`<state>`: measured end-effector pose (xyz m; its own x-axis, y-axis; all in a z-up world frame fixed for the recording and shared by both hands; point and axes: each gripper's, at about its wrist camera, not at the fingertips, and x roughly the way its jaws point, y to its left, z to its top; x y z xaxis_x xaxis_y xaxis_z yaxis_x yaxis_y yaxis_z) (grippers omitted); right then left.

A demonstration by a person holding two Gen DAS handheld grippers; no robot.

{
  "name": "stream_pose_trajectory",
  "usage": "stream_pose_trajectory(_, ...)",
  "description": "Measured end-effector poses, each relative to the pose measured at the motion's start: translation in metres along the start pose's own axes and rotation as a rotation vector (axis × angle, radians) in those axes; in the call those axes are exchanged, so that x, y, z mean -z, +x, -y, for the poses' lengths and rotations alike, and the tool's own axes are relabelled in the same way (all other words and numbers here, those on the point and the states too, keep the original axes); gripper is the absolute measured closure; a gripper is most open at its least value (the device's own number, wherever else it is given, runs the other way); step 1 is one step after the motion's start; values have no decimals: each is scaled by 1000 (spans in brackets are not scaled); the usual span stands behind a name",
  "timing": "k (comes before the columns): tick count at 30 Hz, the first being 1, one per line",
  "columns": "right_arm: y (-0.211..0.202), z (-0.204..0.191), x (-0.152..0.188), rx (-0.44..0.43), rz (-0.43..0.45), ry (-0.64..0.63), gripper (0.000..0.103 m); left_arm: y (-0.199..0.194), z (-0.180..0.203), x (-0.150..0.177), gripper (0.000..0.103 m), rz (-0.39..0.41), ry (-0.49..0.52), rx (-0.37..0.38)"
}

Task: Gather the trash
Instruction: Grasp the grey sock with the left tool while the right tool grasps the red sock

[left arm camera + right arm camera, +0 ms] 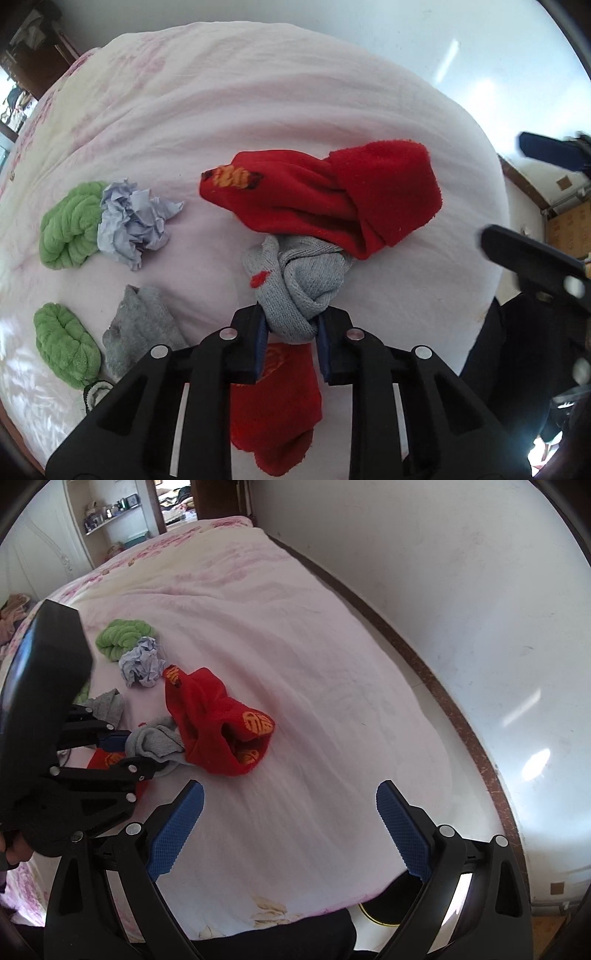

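A crumpled pale blue paper ball (135,222) lies on the pink bed sheet (258,110), touching a green fuzzy sock (70,225). It also shows in the right wrist view (142,661). My left gripper (291,332) is shut on a knotted grey sock (299,284) that lies under the edge of a red sock (332,195). The same gripper shows in the right wrist view (129,749). My right gripper (290,827) is open and empty above bare sheet, right of the red sock (218,727).
A second green sock (66,345), a flat grey sock (138,328) and another red sock (277,402) lie near my left gripper. A brown bed frame (424,672) and white wall (461,572) run along the right. A dark round bin (391,904) sits below the bed's front edge.
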<state>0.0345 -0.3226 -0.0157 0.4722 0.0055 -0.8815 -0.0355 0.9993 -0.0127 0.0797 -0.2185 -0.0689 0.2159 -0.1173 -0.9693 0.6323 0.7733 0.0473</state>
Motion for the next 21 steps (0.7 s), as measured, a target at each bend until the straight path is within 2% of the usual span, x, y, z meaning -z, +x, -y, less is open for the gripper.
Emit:
stream_pose_trajectory(3,14,-8,-10,-36,-10,-34,13,0,-6,1,81,-8,-19,6)
stream_pose_trajectory(7,28,-23,-21,-43,-9,-95,13,0,-17,3,81,-23,-59,19)
stream_pose_trajectory(16,62,-36,-32,-7,-52,-185,15,3,-31,2,81,-36,-73,28)
stream_pose_trajectory(17,67,-37,-32,-3,-57,-189,18,4,-31,1,81,-37,-74,30)
stream_pose_trajectory(19,74,-36,-33,-19,-72,-193,35,6,-34,-3,81,-41,-75,35)
stream_pose_trajectory(21,83,-36,-35,-33,-94,-189,46,9,-33,2,81,-42,-72,34)
